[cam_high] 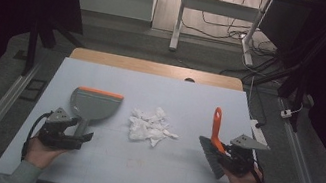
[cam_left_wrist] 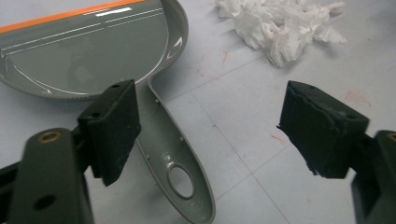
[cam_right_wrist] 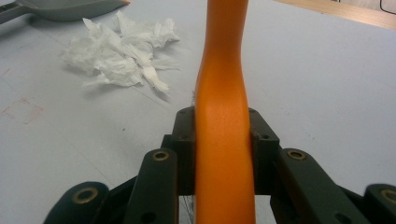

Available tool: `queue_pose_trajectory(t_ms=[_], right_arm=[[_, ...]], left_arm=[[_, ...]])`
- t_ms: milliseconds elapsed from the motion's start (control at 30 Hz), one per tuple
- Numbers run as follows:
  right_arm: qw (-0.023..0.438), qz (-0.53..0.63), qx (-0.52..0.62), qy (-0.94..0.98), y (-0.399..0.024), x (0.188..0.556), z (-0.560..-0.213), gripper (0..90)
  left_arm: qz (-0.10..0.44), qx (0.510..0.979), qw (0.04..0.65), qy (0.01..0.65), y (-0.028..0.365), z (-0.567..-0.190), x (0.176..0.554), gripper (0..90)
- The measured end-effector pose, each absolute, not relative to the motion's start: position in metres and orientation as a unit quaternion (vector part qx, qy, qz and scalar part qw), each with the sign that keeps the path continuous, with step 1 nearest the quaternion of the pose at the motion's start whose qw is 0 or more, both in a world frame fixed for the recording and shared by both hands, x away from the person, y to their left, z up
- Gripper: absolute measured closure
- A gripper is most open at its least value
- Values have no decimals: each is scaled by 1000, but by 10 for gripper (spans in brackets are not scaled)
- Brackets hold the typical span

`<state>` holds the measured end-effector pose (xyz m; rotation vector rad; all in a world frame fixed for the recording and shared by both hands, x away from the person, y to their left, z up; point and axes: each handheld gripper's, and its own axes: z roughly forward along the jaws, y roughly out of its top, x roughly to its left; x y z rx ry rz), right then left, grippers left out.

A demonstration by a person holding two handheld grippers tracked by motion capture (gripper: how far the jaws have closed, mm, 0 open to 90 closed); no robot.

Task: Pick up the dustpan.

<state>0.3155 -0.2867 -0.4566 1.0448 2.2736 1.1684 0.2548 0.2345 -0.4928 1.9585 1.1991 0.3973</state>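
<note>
So the desk (cam_high: 103,162) has a white top, and a grey dustpan (cam_high: 94,104) with an orange lip lies flat on its left half, handle pointing back toward the person. The left hand-held gripper (cam_high: 72,137) sits right at that handle with its jaws spread wide. In the left gripper view the dustpan handle (cam_left_wrist: 180,163) runs between the pads, just beside the left pad (cam_left_wrist: 114,128) and well clear of the other one, so nothing is gripped there.

A pile of crumpled white tissue (cam_high: 150,126) sits mid-desk, between the dustpan and the brush.

Over on the right, the right hand-held gripper (cam_high: 227,153) is clamped onto the orange handle of a small brush (cam_high: 217,126). The right gripper view shows both jaws pressed tight against that orange handle (cam_right_wrist: 223,140). The handle points away from the person and the dark bristles (cam_high: 210,156) hang down just above or on the desk, can't tell which.
</note>
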Motion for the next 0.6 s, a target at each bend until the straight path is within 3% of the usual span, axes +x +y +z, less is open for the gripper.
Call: queue_pose_trajectory(t_ms=[367,600], right_arm=[[189,415,371,809,-287,316,-456,699],[188,416,368,810,-285,316,-454,699]], left_arm=[[202,766,391,468,234,-467,254,163],[178,771,360,494,237,-455,263,166]])
